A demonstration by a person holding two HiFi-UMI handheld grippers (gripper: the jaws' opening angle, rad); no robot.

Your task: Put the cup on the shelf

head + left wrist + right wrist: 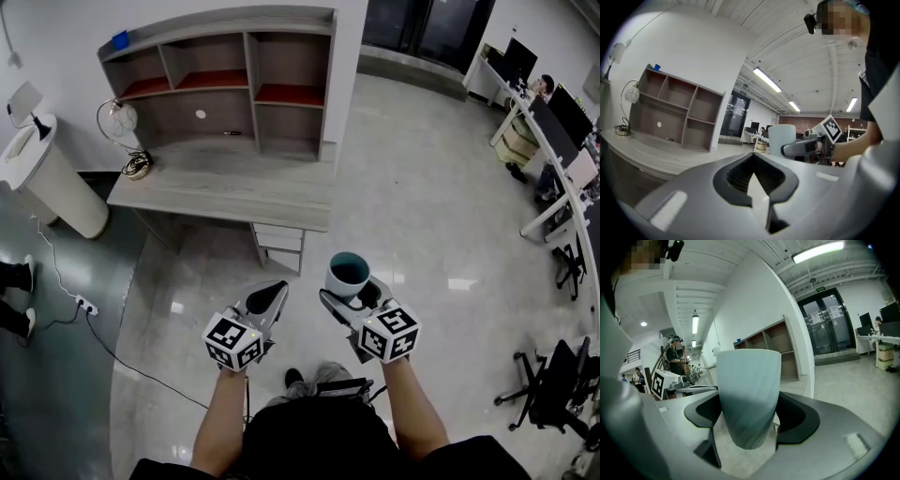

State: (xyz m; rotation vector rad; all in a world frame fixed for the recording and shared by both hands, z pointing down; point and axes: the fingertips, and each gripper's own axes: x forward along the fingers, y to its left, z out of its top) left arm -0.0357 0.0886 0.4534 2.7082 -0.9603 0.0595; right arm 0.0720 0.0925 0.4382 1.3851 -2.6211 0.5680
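Right gripper [750, 411] clamps the teal cup [748, 376] between its jaws; left gripper [757, 177] closed, empty; carry level to shelf [249, 58] ahead.

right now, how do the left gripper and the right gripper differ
The right gripper is shut on the upright cup; the left gripper holds nothing. The right gripper's jaws stand apart around the cup; the left gripper's jaws are closed together. Both are held side by side, short of the desk.
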